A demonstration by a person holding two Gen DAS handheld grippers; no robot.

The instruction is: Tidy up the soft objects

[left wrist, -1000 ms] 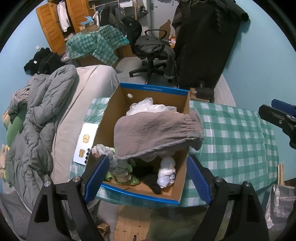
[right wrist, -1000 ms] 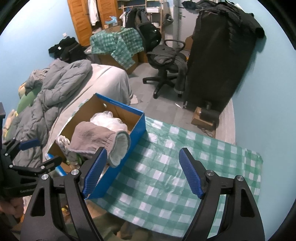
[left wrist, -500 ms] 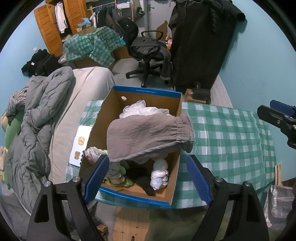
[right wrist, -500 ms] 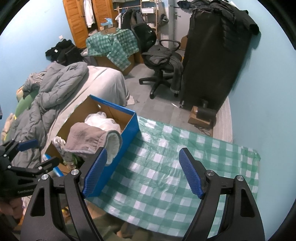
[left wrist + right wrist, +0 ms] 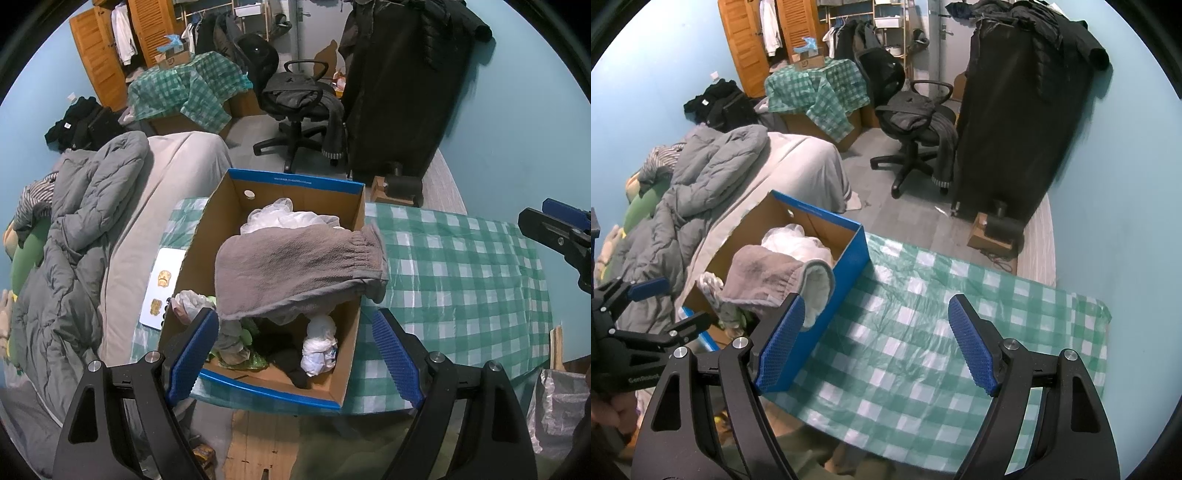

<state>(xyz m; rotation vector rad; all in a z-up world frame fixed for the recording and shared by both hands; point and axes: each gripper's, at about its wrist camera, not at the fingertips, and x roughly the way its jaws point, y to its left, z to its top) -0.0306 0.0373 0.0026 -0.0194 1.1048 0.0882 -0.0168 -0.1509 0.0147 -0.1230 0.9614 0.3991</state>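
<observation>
Grey fleece garment (image 5: 295,269), limp, light, draped over blue-rimmed cardboard box (image 5: 354,236); pinchable at 3 o'clock elastic cuff; both grippers' fingers (image 5: 194,345) apart, empty.

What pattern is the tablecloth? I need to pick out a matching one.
Green-and-white check. The tablecloth shows best in the right wrist view.
</observation>
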